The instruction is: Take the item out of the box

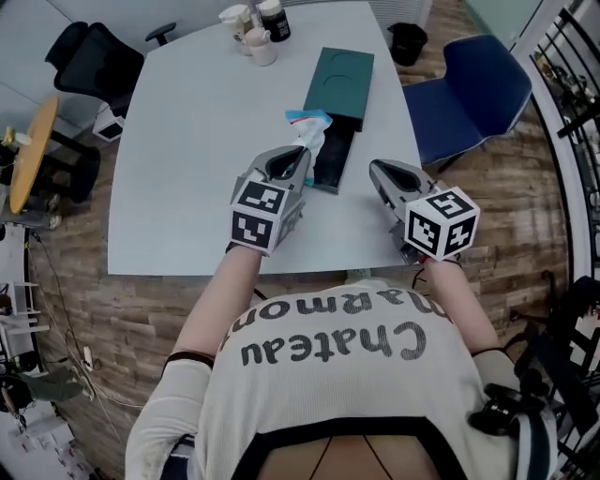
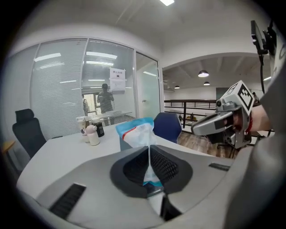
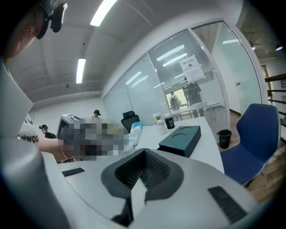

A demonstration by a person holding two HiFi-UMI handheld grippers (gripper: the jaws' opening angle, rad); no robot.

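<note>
My left gripper (image 2: 149, 156) is pinched shut on one thin edge of the pouch (image 2: 135, 133). I judge the pouch light, limp and probably slick plastic, so a flat sealed edge is the place to hold it, not its puffy middle. My right gripper (image 3: 142, 172) is closed on nothing. The pouch stands up from my jaws, just beside the box (image 1: 339, 86) on the table (image 1: 197, 141).

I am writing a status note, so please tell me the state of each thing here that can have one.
box, open, inner tray slid out
packet, out of the box, held
left gripper, jaws shut on the packet
right gripper, jaws shut, empty
bottles, upright
</note>
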